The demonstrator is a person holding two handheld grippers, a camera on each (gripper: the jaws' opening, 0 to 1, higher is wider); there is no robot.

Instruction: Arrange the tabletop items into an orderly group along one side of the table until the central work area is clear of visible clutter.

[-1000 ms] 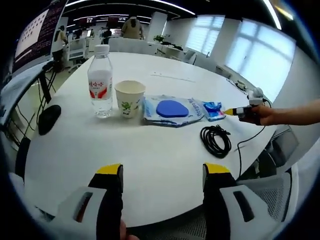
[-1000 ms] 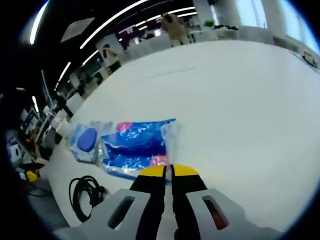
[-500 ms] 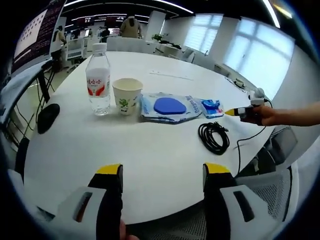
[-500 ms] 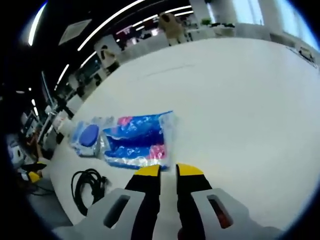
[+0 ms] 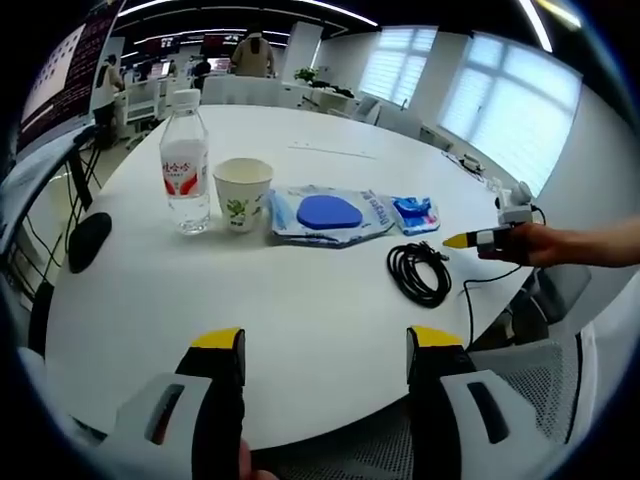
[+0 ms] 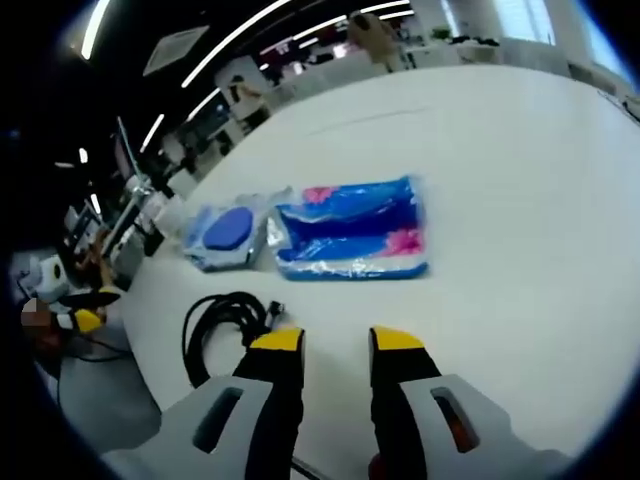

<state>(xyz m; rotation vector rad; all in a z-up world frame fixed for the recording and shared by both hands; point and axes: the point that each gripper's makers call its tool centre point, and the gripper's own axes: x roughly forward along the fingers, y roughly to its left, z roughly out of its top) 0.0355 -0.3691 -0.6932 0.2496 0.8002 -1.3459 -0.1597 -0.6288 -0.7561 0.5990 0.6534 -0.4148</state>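
Left gripper (image 5: 318, 345): jaws spread wide, nothing between, hovering over near edge of table. Right gripper (image 6: 337, 340): jaws parted, nothing held, above table edge. Same right gripper in left gripper view (image 5: 470, 240), gripped by person's hand (image 5: 520, 243), forearm reaching in from right.

Bright office, windows (image 5: 505, 85), ceiling lights (image 5: 345, 12)

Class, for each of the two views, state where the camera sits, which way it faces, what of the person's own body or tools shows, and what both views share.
Left gripper view: rides the left claw, jaws apart, faces across the white table toward water bottle, paper cup; a hand holds the right claw.
Right gripper view: rides the right claw, jaws apart, faces the blue packet.
Shared: black cable, blue-pad pouch, blue packet.
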